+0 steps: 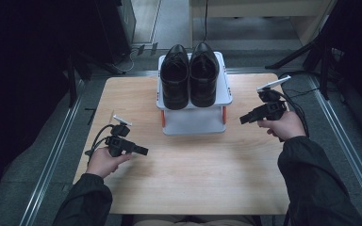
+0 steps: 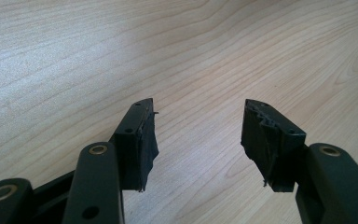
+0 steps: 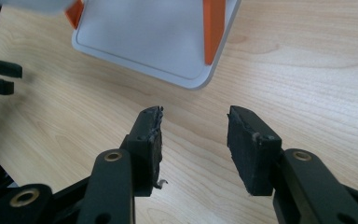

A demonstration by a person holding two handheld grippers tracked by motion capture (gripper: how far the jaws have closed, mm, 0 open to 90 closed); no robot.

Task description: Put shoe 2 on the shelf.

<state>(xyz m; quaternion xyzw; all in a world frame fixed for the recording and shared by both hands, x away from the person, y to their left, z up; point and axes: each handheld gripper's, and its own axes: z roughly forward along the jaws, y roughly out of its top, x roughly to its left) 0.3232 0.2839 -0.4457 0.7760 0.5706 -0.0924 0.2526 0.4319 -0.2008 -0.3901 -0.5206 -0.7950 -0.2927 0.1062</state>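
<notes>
Both black glossy leather shoes point(image 1: 189, 75) sit side by side, toes toward me, on the top tier of the small white two-tier plastic rack with orange posts point(image 1: 226, 96), at the far middle of the pale wooden desk point(image 1: 193, 179). My right gripper point(image 1: 243, 119) hangs just off the rack's right side, jaws spread with nothing between them, pointing at the rack's lower shelf point(image 3: 140, 42). My left gripper point(image 1: 144, 151) rests low over bare desk, well short of the rack and to its left, jaws likewise released and empty. Judgement: placing looks finished; I read this as the release-and-withdraw step. Next move calls for keeping both jaws clear of the rack posts so the shoes stay undisturbed.
</notes>
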